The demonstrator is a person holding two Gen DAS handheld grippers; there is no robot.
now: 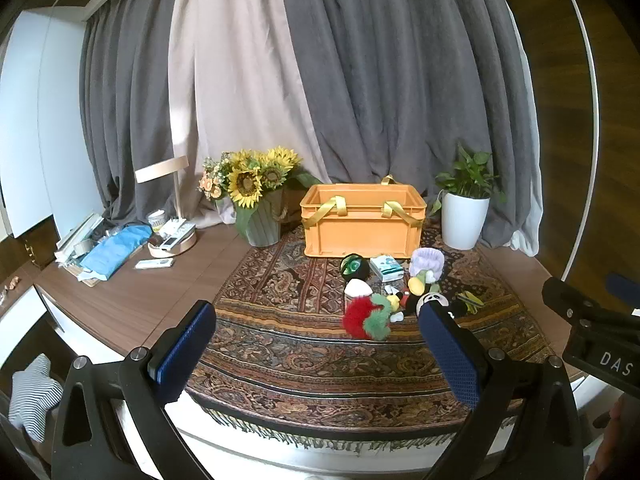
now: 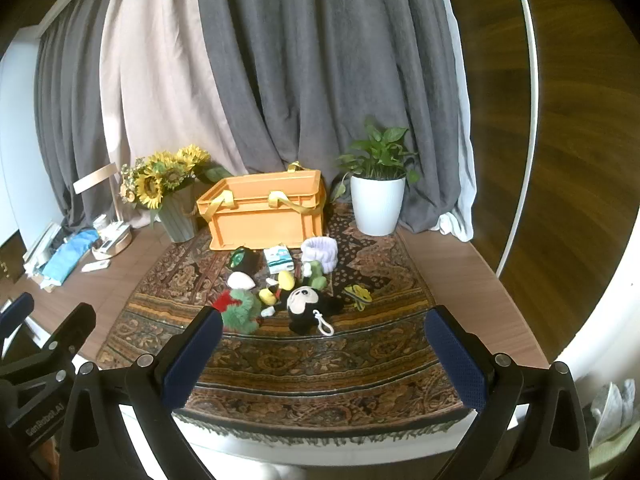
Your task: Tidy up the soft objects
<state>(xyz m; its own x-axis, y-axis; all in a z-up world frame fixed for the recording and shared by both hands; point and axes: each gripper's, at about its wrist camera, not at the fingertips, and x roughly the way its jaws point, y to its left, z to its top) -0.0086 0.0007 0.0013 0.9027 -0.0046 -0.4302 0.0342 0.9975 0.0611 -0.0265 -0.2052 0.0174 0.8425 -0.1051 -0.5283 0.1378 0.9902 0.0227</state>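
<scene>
An orange crate [image 1: 360, 224] [image 2: 266, 214] with yellow strap handles stands at the back of the patterned rug [image 1: 304, 344]. In front of it lies a cluster of soft toys: a red and green fluffy toy [image 1: 368, 317] [image 2: 238, 310], a black and white mouse plush [image 2: 306, 304] [image 1: 430, 300], a yellow plush [image 2: 285, 280], a lilac fluffy band [image 1: 427, 261] [image 2: 320, 251] and a black and green ball [image 1: 354, 267] [image 2: 244, 260]. My left gripper [image 1: 318, 330] and my right gripper [image 2: 324, 334] are both open and empty, held short of the toys.
A white tissue pack [image 1: 386, 268] lies among the toys. A sunflower vase [image 1: 260, 200] stands left of the crate, a potted plant [image 1: 464, 208] right of it. A lamp, remotes and a blue cloth [image 1: 116, 250] clutter the left of the wooden table [image 1: 140, 296].
</scene>
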